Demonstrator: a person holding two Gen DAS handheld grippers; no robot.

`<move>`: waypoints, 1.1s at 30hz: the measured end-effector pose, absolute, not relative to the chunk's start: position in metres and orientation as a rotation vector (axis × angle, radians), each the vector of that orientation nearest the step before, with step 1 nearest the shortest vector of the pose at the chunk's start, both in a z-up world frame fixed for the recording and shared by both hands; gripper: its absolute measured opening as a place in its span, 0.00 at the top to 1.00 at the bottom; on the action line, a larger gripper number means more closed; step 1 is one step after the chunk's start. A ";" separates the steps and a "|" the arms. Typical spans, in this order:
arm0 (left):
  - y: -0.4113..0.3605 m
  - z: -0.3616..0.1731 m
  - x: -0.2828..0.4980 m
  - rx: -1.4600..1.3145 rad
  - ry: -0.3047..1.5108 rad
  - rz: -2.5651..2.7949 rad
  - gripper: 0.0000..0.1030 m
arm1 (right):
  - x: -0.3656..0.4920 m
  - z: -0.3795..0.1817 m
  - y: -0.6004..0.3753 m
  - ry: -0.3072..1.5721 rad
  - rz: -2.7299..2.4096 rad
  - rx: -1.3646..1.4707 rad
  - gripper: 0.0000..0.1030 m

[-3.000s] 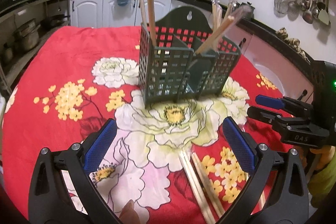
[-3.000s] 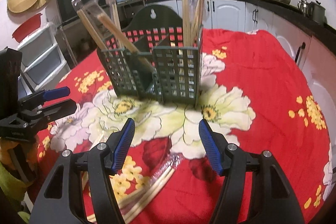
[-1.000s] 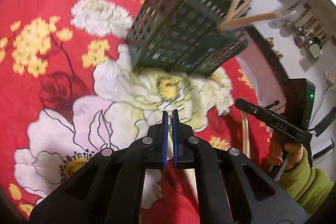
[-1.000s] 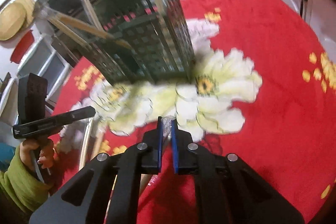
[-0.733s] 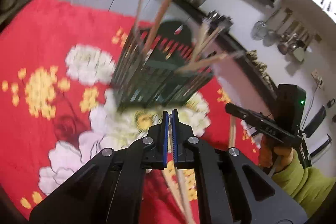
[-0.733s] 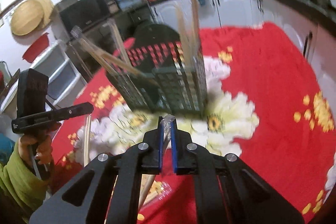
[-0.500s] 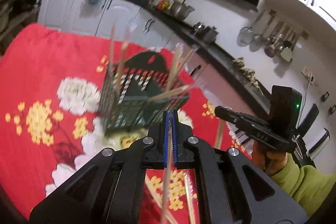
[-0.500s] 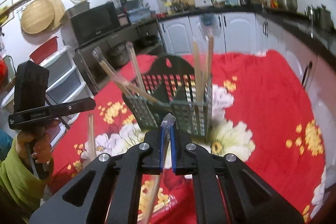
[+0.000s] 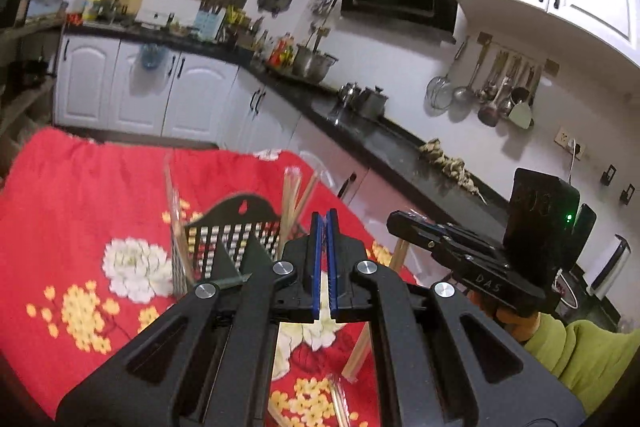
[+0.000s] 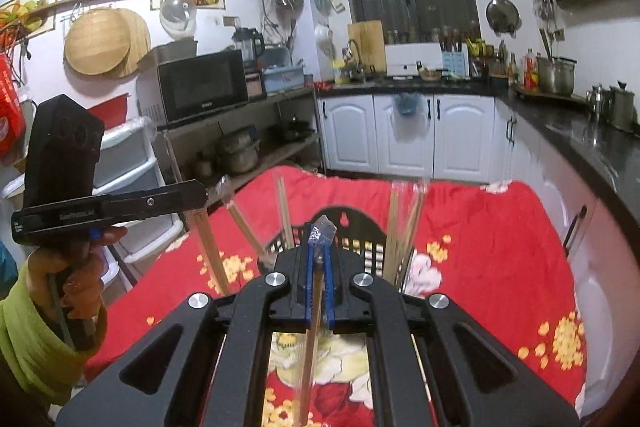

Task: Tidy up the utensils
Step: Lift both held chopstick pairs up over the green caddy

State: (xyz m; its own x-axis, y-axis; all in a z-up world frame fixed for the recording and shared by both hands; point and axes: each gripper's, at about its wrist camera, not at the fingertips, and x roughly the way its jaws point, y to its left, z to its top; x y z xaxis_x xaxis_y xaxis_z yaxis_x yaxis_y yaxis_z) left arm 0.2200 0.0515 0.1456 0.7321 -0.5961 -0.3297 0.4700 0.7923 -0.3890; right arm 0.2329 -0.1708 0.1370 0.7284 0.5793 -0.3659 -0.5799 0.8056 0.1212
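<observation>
Vs a second ago both grippers are up off the table (image 9: 60,187): left gripper (image 9: 325,263) jaws clamped on one wrapped chopstick pair (image 9: 362,343) hanging below, right gripper (image 10: 318,275) jaws clamped on another wrapped pair (image 10: 310,359). Right view alone shows wrapper tip poking above its jaws. One caddy (image 10: 360,227) ahead of both jaws.
</observation>
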 end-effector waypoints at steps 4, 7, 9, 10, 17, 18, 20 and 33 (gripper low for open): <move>0.053 0.161 0.221 -0.287 0.421 -0.586 0.99 | 0.236 0.149 -0.171 0.360 0.626 -0.004 0.95; 0.051 0.169 0.221 -0.279 0.400 -0.580 0.99 | 0.240 0.158 -0.169 0.319 0.616 -0.007 0.95; 0.053 0.174 0.224 -0.290 0.380 -0.575 0.99 | 0.243 0.164 -0.167 0.289 0.607 -0.012 0.95; 0.054 0.176 0.224 -0.296 0.372 -0.570 0.99 | 0.245 0.167 -0.166 0.271 0.602 -0.013 0.95; 0.064 0.196 0.235 -0.331 0.299 -0.515 0.99 | 0.259 0.190 -0.155 0.177 0.586 -0.021 0.95; 0.064 0.199 0.237 -0.336 0.290 -0.510 0.99 | 0.261 0.192 -0.155 0.167 0.583 -0.023 0.95; 0.067 0.206 0.240 -0.349 0.267 -0.503 0.99 | 0.267 0.198 -0.154 0.145 0.575 -0.017 0.95; 0.060 0.231 0.264 -0.358 0.130 -0.448 0.99 | 0.299 0.211 -0.150 0.062 0.536 0.054 0.95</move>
State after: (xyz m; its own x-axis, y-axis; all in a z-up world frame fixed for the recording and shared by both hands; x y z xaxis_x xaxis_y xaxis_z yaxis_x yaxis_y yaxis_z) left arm 0.2637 0.0600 0.2309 0.8943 -0.4452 -0.0446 0.4001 0.8403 -0.3658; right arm 0.2991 -0.1501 0.2107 0.8580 0.5116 -0.0449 -0.5084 0.8585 0.0673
